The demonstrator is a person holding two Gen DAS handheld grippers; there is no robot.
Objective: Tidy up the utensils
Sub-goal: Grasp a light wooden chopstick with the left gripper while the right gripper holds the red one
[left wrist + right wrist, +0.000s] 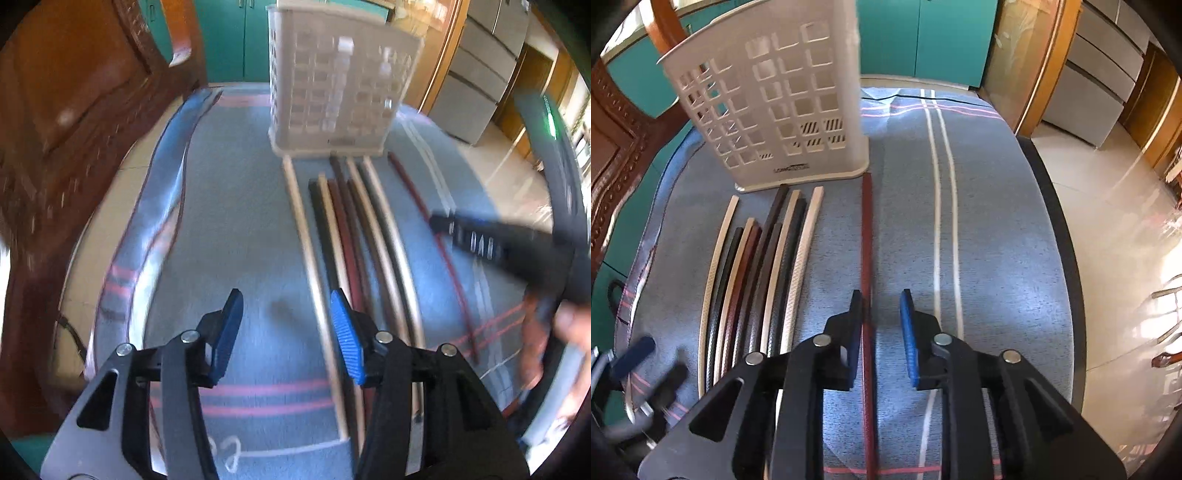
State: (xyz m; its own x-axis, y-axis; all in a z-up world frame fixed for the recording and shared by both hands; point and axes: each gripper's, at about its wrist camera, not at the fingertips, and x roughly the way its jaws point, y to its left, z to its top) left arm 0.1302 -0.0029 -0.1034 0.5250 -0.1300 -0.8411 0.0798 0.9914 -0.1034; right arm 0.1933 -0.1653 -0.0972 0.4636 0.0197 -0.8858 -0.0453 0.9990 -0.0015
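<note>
A white perforated utensil holder [332,92] [768,110] stands upright at the back of the blue cloth. In front of it lies a row of several chopsticks [354,236] [753,280], cream, black and brown, side by side. A single red-brown chopstick [866,240] [413,192] lies apart to their right. My right gripper [881,295] is open a little around it; the stick lies on the cloth by the left finger [855,325]. My left gripper [285,299] is open over the cloth, with the leftmost cream chopstick [306,229] running just inside its right pad [345,332].
The striped blue cloth [240,221] [997,221] covers the table, whose dark edge [1056,229] drops to a tiled floor [1108,221] on the right. A carved wooden chair [74,129] stands close on the left. Teal cabinets [923,37] are behind.
</note>
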